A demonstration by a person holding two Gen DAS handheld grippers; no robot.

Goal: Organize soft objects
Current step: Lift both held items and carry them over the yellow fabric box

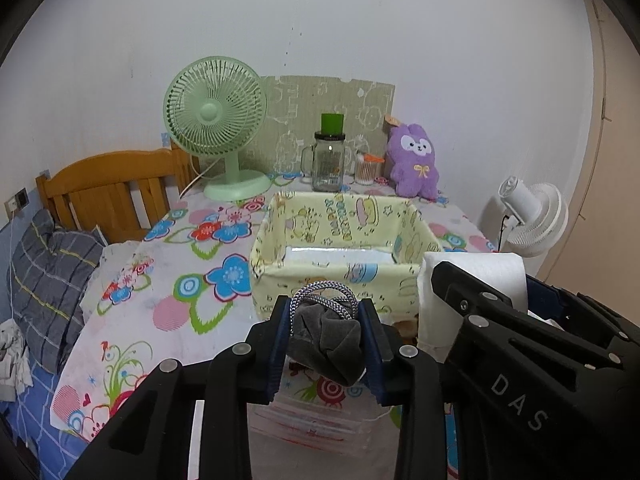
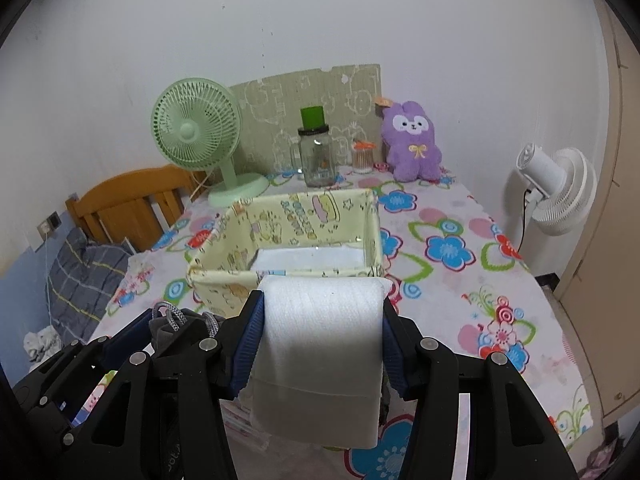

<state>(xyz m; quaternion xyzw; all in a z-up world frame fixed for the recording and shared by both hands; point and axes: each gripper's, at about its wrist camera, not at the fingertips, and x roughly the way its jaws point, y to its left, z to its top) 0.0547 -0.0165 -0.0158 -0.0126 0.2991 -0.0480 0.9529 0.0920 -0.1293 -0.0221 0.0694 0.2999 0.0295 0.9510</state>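
left gripper (image 1: 326, 334) low center clamping a grey pouch (image 1: 328, 340), right gripper (image 2: 322, 340) squeezing white foam (image 2: 320, 344), both short of the yellow fabric box (image 2: 288, 240), right view alone shows the floral tablecloth (image 2: 480, 300) lower right

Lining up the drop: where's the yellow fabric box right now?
Both views show the yellow fabric box on the floral tablecloth, just beyond both loaded tools and before the glass jar.

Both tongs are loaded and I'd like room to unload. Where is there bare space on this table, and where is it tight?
The yellow fabric bin looks nearly empty inside. Bare cloth lies right of it toward the white fan, and left of it below the green fan. The back edge is crowded: glass jar, swab jar, purple plush.
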